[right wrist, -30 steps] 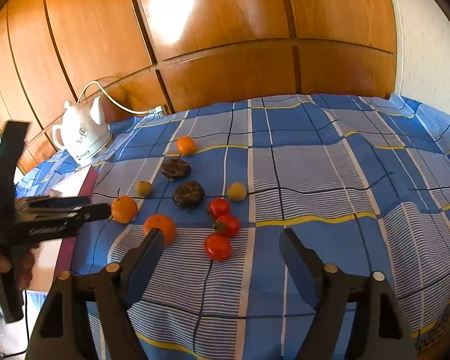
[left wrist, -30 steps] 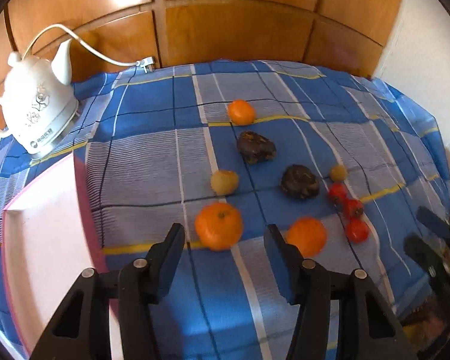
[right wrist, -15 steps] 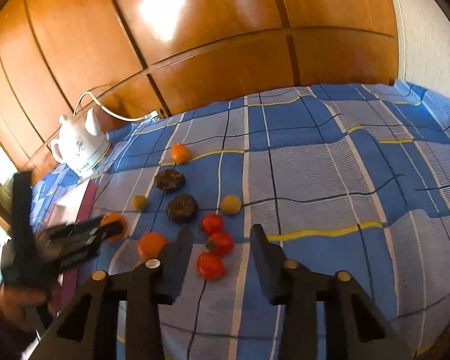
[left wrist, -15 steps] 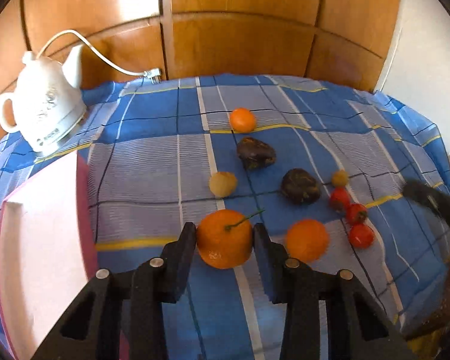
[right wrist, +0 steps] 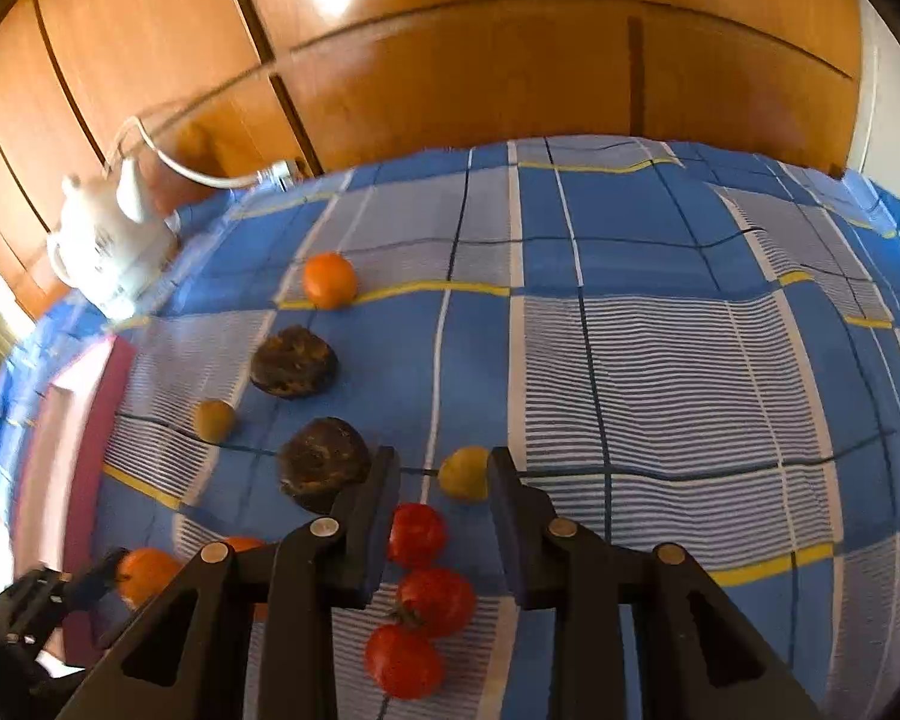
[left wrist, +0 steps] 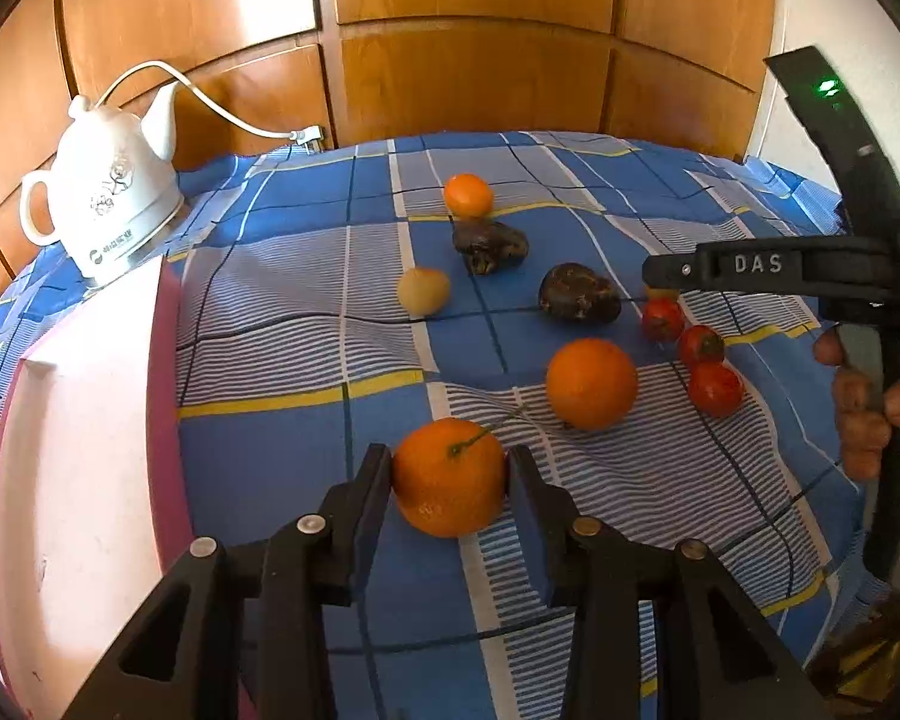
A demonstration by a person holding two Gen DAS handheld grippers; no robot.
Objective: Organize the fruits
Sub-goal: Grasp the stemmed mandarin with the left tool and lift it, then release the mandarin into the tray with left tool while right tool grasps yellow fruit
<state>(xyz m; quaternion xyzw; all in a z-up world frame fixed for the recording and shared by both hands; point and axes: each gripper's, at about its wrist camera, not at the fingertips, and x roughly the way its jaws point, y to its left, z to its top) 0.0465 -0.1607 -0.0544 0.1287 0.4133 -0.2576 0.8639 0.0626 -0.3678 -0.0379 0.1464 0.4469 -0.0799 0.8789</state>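
— Which step?
— Left gripper (left wrist: 448, 471) clamps the stemmed orange (left wrist: 448, 485), just right of the pink tray (left wrist: 78, 450); next, carry it trayward.
— Right gripper (right wrist: 444, 468)?
— Parted above the tomatoes (right wrist: 417, 535) — empty.

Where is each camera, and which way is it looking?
Left wrist: rides on the left gripper, looking forward between its fingers, which are shut on the stemmed orange; the person's right hand shows at the right edge.
Right wrist: rides on the right gripper, looking forward over the red tomatoes; its fingers flank a small yellow fruit without touching it.
Both views share the blue checked cloth, the white kettle, the pink tray and the fruits.
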